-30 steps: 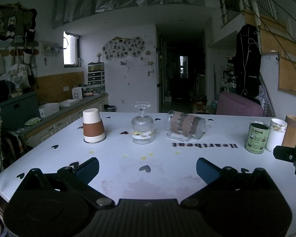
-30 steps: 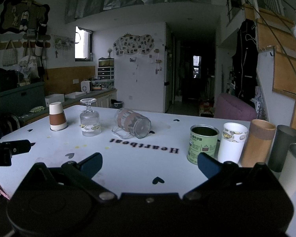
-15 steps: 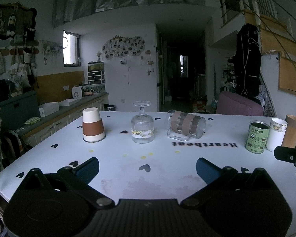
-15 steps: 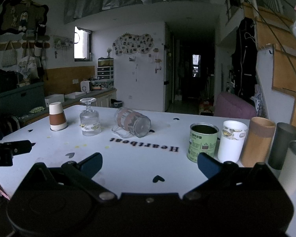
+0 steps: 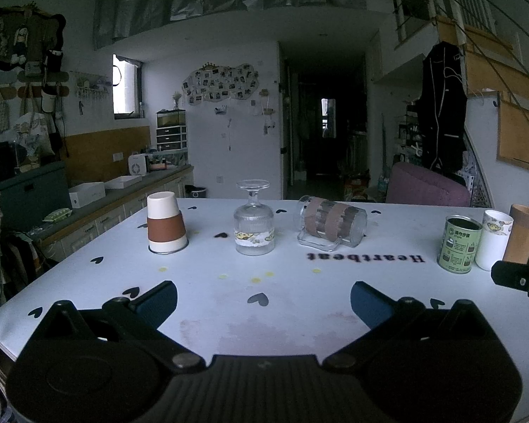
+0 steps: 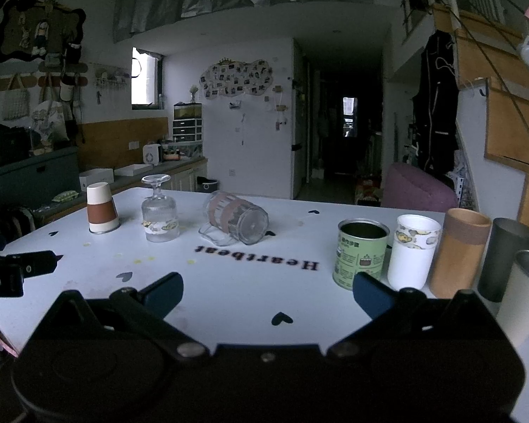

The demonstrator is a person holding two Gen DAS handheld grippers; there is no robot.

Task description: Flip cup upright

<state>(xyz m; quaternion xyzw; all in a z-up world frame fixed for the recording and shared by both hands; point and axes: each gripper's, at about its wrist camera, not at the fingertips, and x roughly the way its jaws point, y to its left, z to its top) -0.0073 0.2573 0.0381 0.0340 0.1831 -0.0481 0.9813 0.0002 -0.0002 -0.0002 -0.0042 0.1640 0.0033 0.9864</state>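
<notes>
On the white table (image 5: 335, 303), a paper cup (image 5: 166, 225) and a stemmed glass (image 5: 254, 224) stand inverted, a glass mug (image 5: 331, 224) lies sideways; both grippers (image 5: 263, 298) (image 6: 268, 290) spread apart, empty, well short; nothing flipped yet.

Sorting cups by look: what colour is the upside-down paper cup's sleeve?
Reddish-brown, on a white paper cup; the left wrist view shows it best.

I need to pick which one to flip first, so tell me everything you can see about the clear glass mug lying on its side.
The clear glass mug lies on its side on the white table, brown patterned bands around its body, its handle against the tabletop. Its base faces the right gripper's camera. It looks empty, touched by nothing else.
</notes>
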